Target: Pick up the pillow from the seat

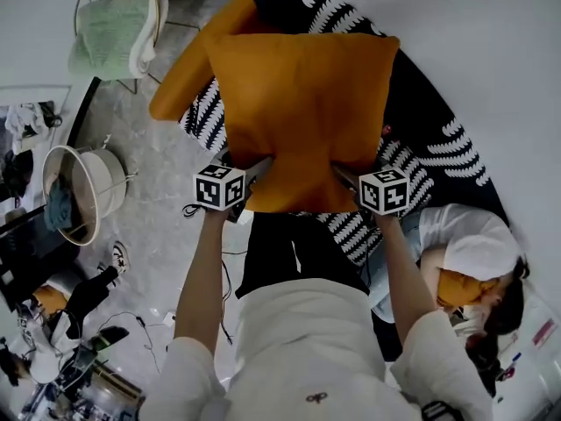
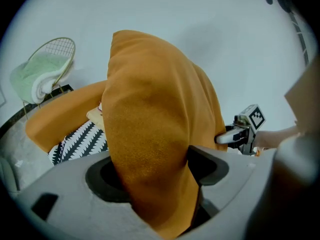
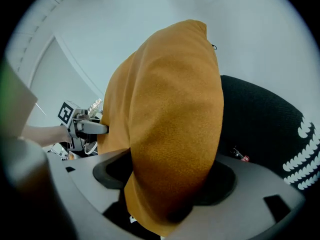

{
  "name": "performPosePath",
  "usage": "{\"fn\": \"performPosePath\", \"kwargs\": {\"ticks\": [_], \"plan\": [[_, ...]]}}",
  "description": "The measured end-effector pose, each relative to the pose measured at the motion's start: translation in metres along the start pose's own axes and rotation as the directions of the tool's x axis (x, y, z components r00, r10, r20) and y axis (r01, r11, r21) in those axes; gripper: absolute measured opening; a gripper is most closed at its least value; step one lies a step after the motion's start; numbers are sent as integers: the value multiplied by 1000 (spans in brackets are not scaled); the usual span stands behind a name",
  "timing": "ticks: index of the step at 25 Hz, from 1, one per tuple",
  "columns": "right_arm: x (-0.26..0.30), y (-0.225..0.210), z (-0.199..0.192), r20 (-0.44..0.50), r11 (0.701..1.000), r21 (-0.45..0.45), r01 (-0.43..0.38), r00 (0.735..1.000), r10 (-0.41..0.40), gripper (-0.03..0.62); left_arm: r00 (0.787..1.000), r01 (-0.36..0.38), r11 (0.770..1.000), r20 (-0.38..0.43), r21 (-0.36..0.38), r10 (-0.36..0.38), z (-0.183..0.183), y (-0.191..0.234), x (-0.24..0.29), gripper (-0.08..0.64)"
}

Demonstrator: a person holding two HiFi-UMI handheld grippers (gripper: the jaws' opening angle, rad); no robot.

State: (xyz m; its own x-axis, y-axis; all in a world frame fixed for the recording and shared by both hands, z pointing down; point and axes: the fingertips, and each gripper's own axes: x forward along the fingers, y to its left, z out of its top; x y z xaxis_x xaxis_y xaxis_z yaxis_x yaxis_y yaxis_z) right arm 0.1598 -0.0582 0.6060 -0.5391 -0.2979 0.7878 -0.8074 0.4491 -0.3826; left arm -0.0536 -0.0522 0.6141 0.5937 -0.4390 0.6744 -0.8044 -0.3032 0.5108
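A square orange pillow (image 1: 302, 112) hangs in the air over the black seat with a white leaf pattern (image 1: 438, 139). My left gripper (image 1: 259, 172) is shut on its lower left corner, and the cloth fills the gap between the jaws (image 2: 157, 174). My right gripper (image 1: 346, 175) is shut on the lower right corner, with the pillow (image 3: 175, 124) bulging up out of its jaws. Each gripper view shows the other gripper at the pillow's far edge: the right gripper (image 2: 240, 131) and the left gripper (image 3: 82, 124). A second orange pillow (image 1: 188, 68) lies on the seat behind.
A wire chair with a green towel (image 1: 114, 29) stands at the back left. A round basket (image 1: 83, 191) sits on the grey floor to the left, among cables and clutter. A person in a white top (image 1: 473, 261) is low at the right, beside the seat.
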Motion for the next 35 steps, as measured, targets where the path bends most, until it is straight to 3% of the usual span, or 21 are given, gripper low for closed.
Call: {"fn": "performPosePath", "kwargs": {"ticks": [7, 18, 26, 35], "plan": [[-62, 36, 17, 90, 1000, -26, 17, 996, -15, 359, 997, -6, 998, 77, 63, 1, 25, -42, -57, 362], [-140, 84, 19, 190, 998, -57, 17, 982, -6, 357, 986, -5, 993, 165, 119, -15, 34, -97, -130, 351], [-155, 107, 7, 243, 999, -43, 14, 970, -3, 356, 982, -20, 989, 189, 146, -8, 26, -108, -159, 350], [-155, 154, 7, 292, 999, -24, 25, 956, -17, 347, 979, -14, 987, 201, 160, -18, 24, -89, -198, 348]]}}
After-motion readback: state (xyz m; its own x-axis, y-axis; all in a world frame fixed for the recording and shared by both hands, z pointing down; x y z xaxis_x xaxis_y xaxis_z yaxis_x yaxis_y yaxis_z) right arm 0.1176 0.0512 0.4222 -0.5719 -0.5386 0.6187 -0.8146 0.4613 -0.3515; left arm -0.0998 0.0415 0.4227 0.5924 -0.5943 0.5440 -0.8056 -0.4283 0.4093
